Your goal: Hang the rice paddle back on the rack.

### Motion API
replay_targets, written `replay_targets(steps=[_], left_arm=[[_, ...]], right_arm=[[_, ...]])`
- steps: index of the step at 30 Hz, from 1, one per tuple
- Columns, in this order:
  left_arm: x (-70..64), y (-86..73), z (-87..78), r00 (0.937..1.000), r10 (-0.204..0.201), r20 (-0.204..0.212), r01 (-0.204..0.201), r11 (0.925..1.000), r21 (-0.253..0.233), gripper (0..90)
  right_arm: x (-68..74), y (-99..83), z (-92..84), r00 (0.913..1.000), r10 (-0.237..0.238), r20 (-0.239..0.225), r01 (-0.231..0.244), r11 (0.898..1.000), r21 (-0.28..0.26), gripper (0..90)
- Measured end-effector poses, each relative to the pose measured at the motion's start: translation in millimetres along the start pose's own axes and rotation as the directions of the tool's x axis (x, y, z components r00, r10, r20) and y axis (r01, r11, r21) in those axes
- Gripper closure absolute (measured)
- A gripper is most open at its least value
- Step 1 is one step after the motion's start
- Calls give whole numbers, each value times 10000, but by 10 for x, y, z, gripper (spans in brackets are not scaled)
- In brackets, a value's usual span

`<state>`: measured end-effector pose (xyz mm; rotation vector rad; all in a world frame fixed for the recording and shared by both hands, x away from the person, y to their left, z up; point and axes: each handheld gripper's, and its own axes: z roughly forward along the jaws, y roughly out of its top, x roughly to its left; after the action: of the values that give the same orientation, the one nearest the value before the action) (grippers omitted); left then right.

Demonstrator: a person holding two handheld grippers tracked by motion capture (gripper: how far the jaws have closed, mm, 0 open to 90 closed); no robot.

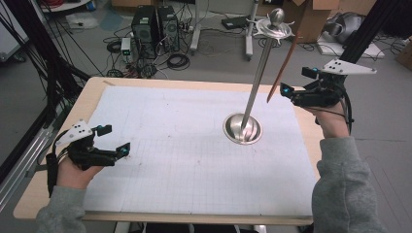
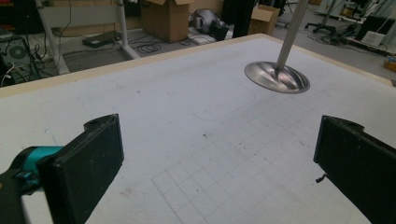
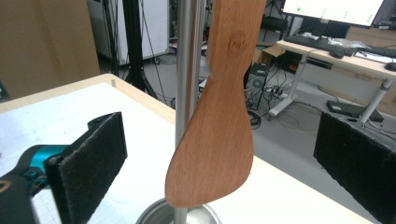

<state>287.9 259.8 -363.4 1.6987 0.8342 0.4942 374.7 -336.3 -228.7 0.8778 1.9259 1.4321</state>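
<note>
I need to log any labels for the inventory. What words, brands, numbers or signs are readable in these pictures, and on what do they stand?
None can be read.
Wooden spatula: bare wood, no print.
Metal stand: plain, no marking.
White mat: only a drawn grid, no numbers.
Monitor in the background: bright screen with small dots, too blurred to read.
Cardboard boxes: no legible print.

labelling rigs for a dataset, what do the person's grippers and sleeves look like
Both the left gripper and the right gripper are black, with teal accents, flat black padded jaws, a grey three-cornered plate dotted black on top, and a trailing black cable. Sleeves are grey.
</note>
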Motion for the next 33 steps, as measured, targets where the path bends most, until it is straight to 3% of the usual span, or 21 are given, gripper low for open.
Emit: replay_targets(steps=[6,12,24,33], left_arm=[[-2,13,37,10000,3,55,-2,10000,-51,20],[-5,44,36,9999,131,-81,-135,9991,-411,20],[-25,53,69,9999,108,-54,-110,9990,-429,20],[-26,52,64,9999,134,-45,-136,9991,-409,20]], right_arm=[[30,-121,-21,9999,110,-43,-110,9999,98,6],[99,-226,-50,9999,86,-114,-84,9998,173,0],[211,-442,-67,9998,142,-112,-140,9998,143,0],[266,-606,-92,9986,449,-268,-451,9990,-42,0]])
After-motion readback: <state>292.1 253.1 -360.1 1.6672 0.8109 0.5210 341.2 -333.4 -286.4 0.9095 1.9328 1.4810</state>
